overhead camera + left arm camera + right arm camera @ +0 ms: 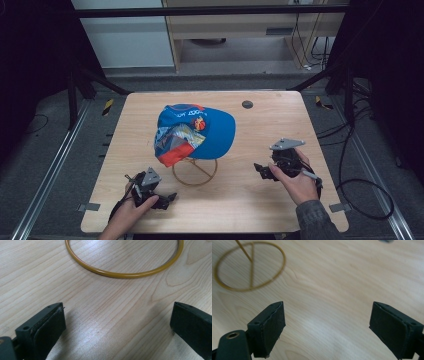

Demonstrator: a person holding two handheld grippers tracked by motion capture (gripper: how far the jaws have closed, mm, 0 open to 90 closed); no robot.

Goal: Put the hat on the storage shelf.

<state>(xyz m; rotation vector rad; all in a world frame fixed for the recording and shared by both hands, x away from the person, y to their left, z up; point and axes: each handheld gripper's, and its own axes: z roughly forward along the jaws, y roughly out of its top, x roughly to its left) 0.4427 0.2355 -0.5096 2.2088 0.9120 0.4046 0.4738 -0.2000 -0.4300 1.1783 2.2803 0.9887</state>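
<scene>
A blue cap (196,132) is perched on a gold wire stand (195,171) mid-table (260,200). The left gripper (169,199) and right gripper (260,170) are held beside the stand's ring, jaws spread apart, nothing between them.

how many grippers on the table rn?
2. Left gripper near the table's front-left, right gripper at right, both with jaws open, either side of the cap stand.
</scene>
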